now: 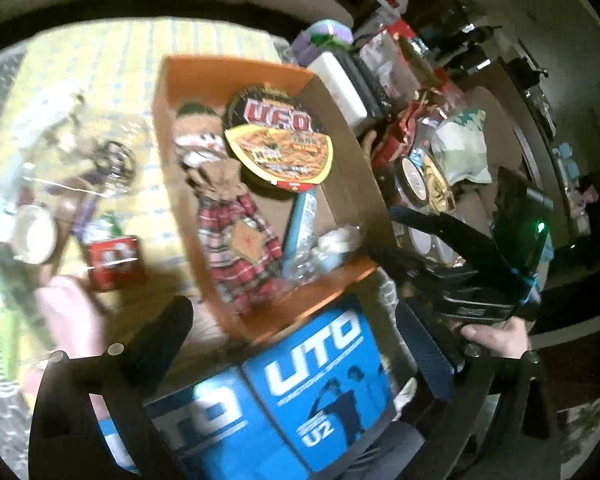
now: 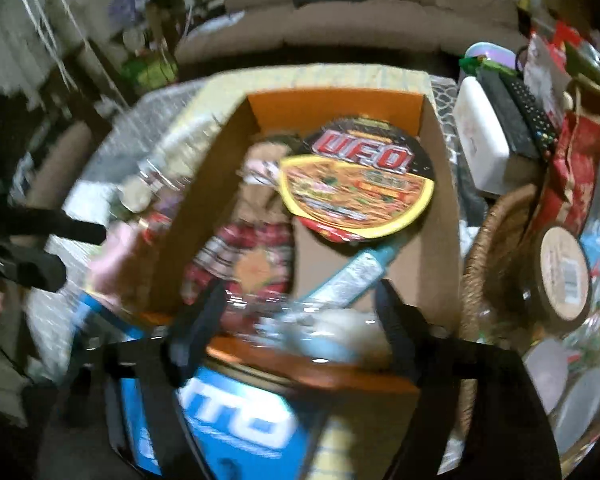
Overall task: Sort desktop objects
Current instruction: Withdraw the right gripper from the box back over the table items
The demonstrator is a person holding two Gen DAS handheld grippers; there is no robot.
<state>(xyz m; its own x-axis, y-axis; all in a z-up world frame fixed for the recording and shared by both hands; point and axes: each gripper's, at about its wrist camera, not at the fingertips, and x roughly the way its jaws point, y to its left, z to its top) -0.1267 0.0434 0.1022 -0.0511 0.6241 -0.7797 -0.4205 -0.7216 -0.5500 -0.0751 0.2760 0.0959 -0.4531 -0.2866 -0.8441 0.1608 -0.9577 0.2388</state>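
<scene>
Cardboard box (image 2: 440,184) holding sorted items, both claws spread at its near edge.
UFO noodle bowl (image 2: 356,184) lies inside by the far wall; right gripper (image 2: 300,328) and left gripper (image 1: 296,340) grasp nothing.

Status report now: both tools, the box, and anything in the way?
Left tool open, empty. Right tool open over box near edge, empty. Box holds noodle cup, doll. Nothing blocking.
</scene>
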